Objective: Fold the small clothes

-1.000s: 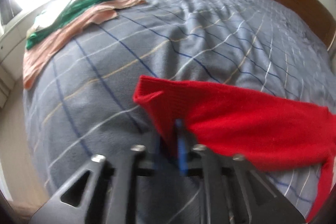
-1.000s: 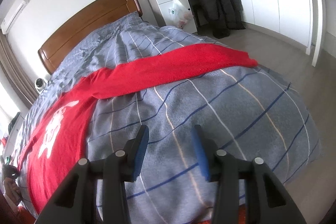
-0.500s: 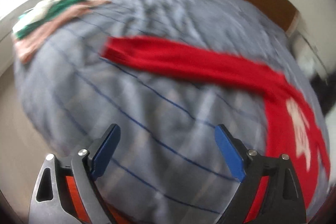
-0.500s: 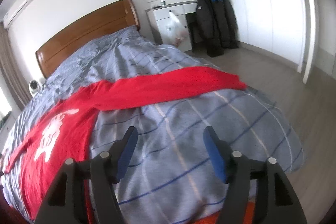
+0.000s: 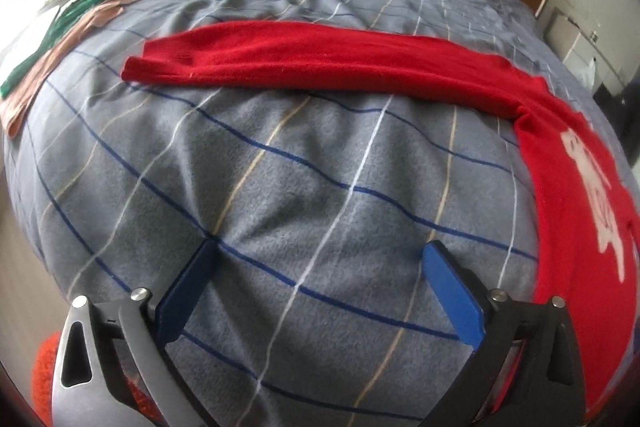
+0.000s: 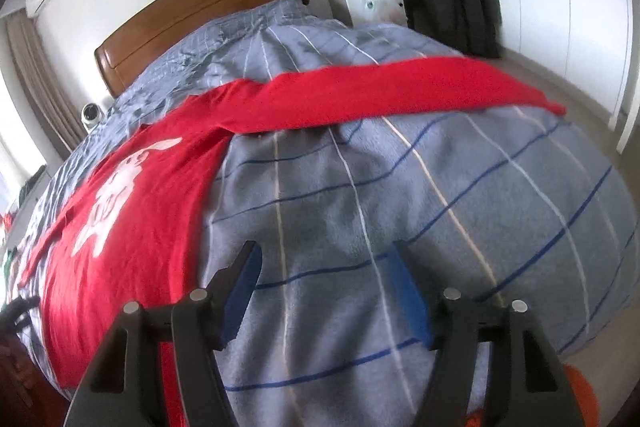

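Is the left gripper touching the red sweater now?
Apart. In the left wrist view the left gripper is opening over bare blanket, nothing between its fingers; the red sweater lies beyond the fingertips.

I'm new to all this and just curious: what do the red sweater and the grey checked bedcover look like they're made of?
The red sweater looks like a soft knit, probably wool or acrylic: matte, with a fuzzy edge along the sleeve. The bedcover looks like brushed fleece or flannel: a napped, slightly pilled grey surface that puckers softly. The exact fibre can't be told from the look.
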### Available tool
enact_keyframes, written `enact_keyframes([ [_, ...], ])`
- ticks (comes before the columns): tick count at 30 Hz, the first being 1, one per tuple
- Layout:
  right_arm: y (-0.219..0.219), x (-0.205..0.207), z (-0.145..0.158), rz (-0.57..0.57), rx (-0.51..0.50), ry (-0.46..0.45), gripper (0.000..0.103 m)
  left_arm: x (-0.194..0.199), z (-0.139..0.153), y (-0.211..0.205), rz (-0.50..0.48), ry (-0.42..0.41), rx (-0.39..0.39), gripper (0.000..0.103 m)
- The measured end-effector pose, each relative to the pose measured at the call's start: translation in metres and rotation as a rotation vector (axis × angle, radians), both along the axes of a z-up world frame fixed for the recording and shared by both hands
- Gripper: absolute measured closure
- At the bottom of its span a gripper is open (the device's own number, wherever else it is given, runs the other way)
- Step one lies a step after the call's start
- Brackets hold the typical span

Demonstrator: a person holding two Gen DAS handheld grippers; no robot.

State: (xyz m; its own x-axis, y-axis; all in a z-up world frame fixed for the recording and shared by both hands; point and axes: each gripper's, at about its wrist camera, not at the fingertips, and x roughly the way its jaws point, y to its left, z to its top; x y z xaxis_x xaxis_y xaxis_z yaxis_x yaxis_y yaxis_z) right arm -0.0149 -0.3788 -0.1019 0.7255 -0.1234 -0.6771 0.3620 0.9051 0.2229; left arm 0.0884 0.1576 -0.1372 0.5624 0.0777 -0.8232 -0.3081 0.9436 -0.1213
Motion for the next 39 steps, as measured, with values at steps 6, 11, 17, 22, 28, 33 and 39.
enact_keyframes([
  [6, -0.0015, -0.0009, -0.0014, -0.003, 0.02, -0.01, 0.036, -0.0016, -0.0025, -0.0051, 0.002, -0.013, 0.032, 0.0],
  [11, -0.0013, -0.0017, -0.0014, -0.004, 0.016, -0.01, 0.034, -0.0032, -0.0032, -0.0065, -0.001, -0.017, 0.045, 0.0],
  [17, -0.0013, -0.0015, -0.0016, -0.005, 0.02, -0.011, 0.034, -0.0024, -0.0033, -0.0041, -0.012, -0.014, 0.033, 0.0],
  [22, -0.0011, -0.0015, -0.0024, -0.005, 0.014, -0.009, 0.033, -0.0024, -0.0035, -0.0046, -0.012, -0.014, 0.036, 0.0],
  [28, 0.0008, -0.0005, -0.0031, -0.005, 0.007, -0.007, 0.032, -0.0023, -0.0036, -0.0048, -0.012, -0.014, 0.038, 0.0],
  [33, 0.0009, -0.0002, -0.0033, -0.005, 0.007, -0.007, 0.032, -0.0022, -0.0041, -0.005, -0.012, -0.014, 0.04, 0.0],
  [39, 0.001, -0.0003, -0.0034, -0.006, 0.006, -0.007, 0.031, -0.0016, -0.0045, -0.0053, -0.013, -0.013, 0.043, 0.0],
])
